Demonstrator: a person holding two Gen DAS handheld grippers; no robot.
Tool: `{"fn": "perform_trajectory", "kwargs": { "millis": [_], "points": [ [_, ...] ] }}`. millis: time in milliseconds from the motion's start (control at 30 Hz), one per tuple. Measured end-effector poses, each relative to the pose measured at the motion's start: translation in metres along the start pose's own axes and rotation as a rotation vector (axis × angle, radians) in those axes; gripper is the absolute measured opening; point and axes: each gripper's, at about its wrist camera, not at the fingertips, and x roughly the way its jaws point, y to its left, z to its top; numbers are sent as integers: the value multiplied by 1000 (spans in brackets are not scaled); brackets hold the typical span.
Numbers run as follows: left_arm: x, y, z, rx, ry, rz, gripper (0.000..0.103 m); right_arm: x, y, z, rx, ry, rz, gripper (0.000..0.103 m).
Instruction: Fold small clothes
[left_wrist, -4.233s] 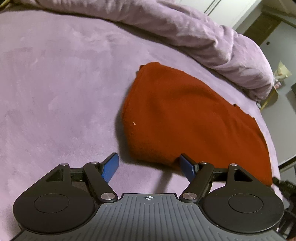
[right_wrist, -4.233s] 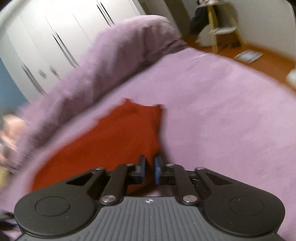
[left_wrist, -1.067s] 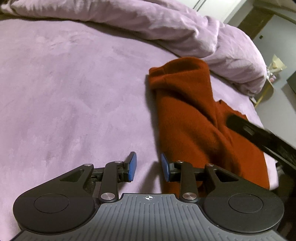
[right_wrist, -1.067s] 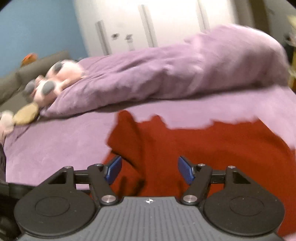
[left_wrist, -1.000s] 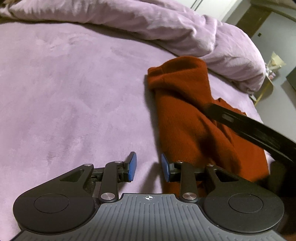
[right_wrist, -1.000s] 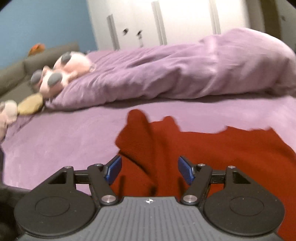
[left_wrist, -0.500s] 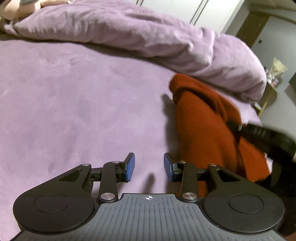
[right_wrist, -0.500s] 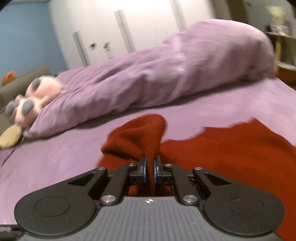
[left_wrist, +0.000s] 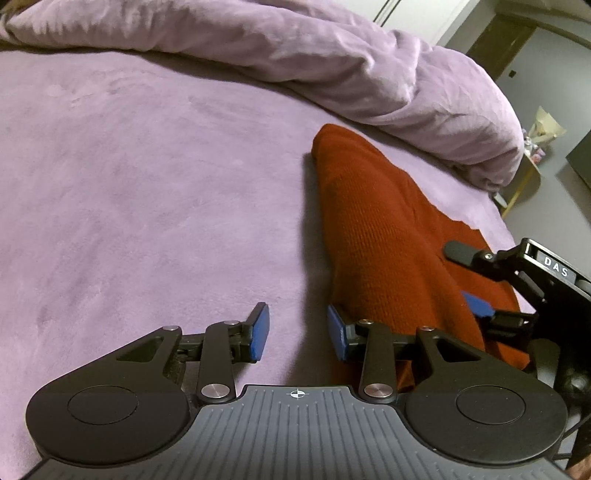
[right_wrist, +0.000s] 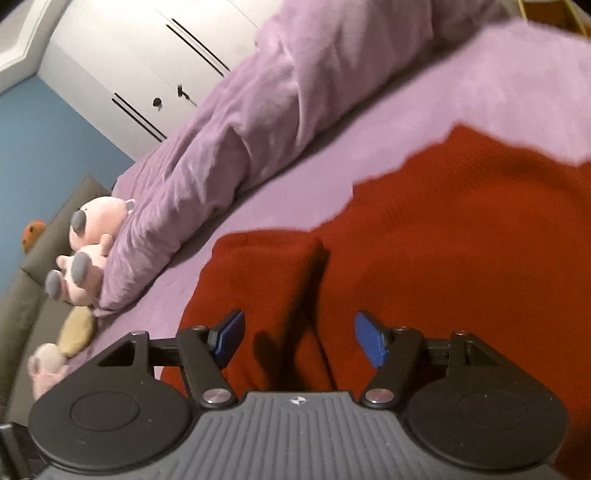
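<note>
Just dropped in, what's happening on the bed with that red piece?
A person with a handheld gripper in each hand is folding a rust-red knit garment on a purple bedspread. One side is already folded over lengthwise. The right gripper is above the cloth with its jaws opening and nothing between its fingers. The left gripper waits open at the garment's near edge, empty.

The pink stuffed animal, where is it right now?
In the right wrist view the pink stuffed animal lies at the far left, against the end of the bunched lilac duvet, on the grey sofa-like cushion.
</note>
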Motion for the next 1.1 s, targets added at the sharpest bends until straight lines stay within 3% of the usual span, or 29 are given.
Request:
{"fn": "perform_trajectory", "kwargs": {
  "millis": [167, 233, 300, 400, 533, 667, 767, 867, 967, 1067, 1100],
  "points": [
    [-1, -2, 1, 2, 9, 10, 40, 27, 7, 0, 43, 66, 87, 64],
    [0, -1, 2, 7, 14, 16, 38, 36, 14, 0, 44, 83, 107, 49],
    [1, 0, 2, 12, 15, 27, 37, 40, 22, 0, 2, 72, 89, 27],
    [-4, -2, 1, 24, 0, 64, 37, 33, 49, -6, -169, 0, -4, 17],
    [-18, -8, 0, 47, -48, 77, 42, 5, 84, -11, -383, -117, -80, 15],
    [-23, -26, 2, 90, -59, 51, 46, -36, 85, -1, -430, -204, -115, 14],
    [-13, -45, 0, 134, -34, 43, 46, -58, 69, 8, -461, -237, -207, 15],
    [1, -60, -7, 162, 6, 36, 47, -64, 35, 13, -437, -221, -299, 15],
    [7, -69, -12, 179, 6, 64, 47, -60, -1, 12, -382, -149, -308, 17],
    [6, -72, -13, 189, 3, 82, 47, -61, -29, 13, -262, -116, -239, 29],
    [7, -73, -13, 190, 3, 87, 47, -59, -36, 16, -210, -108, -216, 43]
  ]
}}
